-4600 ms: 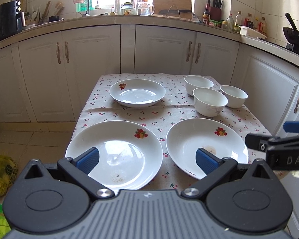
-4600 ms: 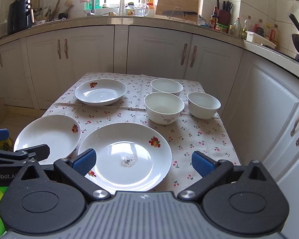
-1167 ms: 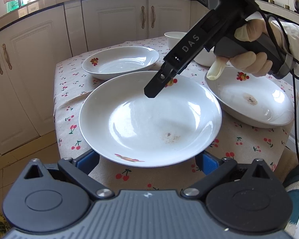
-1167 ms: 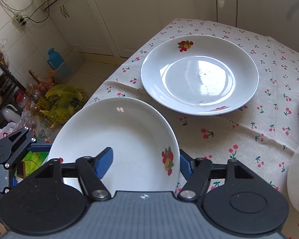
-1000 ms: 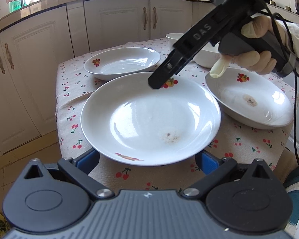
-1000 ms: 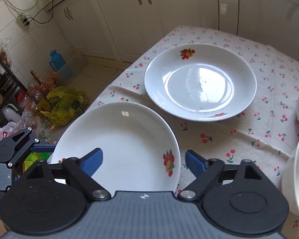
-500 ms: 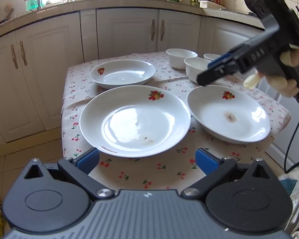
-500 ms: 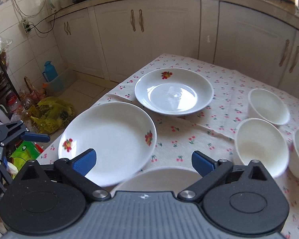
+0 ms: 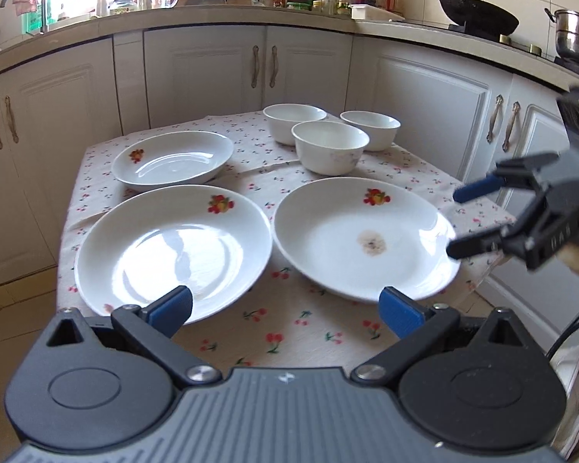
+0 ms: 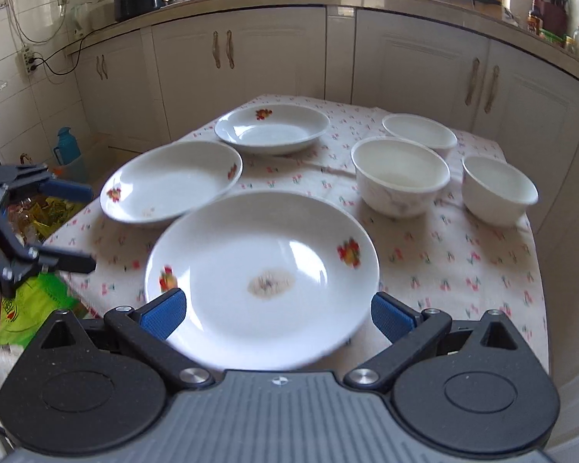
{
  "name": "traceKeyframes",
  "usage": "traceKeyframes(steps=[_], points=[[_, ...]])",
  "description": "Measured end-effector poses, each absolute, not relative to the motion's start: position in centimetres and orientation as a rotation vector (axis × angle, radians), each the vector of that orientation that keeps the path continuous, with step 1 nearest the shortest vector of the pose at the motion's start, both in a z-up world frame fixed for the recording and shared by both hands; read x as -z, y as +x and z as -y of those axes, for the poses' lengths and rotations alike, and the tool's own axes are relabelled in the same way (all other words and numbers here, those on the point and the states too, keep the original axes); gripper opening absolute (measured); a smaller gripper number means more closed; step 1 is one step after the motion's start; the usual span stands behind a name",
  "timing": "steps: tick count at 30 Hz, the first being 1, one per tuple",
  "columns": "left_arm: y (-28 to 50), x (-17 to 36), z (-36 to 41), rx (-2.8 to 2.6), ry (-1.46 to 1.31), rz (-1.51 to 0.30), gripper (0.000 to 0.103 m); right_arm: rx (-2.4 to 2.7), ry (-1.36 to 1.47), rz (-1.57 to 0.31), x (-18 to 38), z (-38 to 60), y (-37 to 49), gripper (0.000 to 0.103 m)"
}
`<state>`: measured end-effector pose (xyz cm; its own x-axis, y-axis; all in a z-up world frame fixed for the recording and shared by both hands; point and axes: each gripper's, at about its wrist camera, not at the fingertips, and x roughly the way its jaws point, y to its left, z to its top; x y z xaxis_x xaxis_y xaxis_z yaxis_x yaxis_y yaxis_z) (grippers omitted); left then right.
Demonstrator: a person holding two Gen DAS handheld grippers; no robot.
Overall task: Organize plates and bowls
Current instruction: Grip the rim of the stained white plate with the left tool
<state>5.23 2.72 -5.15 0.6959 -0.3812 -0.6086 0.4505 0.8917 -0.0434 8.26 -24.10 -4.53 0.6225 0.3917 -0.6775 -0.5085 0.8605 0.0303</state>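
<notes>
Both grippers empty; my right gripper [image 10: 276,314] stands with its jaws spread wide, having just been opening, nothing pinched between them, though the stained plate [image 10: 262,270] lies on the cloth straight ahead, its near rim between the blue pads [image 10: 162,314]; my left gripper [image 9: 285,306] likewise spread and bare, with open tablecloth [image 9: 289,332] just beyond its tips.

Item, clean plate [image 9: 173,247]: a second ago lifted in my left jaws with the right steadying its far rim; now set flat, ahead and left of the left gripper, released by both.
Item, third plate [image 9: 171,162]: farther off, behind the clean one, untouched.
Item, three bowls [image 9: 330,144]: clustered at the far right, touching or nearly so; unchanged.

Reading: no plate yet stacked; all three lie singly. I judge the right gripper has swung across to take the stained plate next.
</notes>
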Motion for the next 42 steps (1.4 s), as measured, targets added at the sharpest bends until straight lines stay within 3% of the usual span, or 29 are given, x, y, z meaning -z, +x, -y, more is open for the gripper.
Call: traceKeyframes(steps=[12,42], points=[[7.3,4.1,-0.4,0.461,0.119,-0.681,0.102,-0.537,-0.204,-0.742,8.2,24.3,7.2,0.103],[17.7,4.1,6.0,0.692,0.303,-0.831,0.102,-0.53,-0.225,-0.688,9.9,23.6,7.7,0.103]])
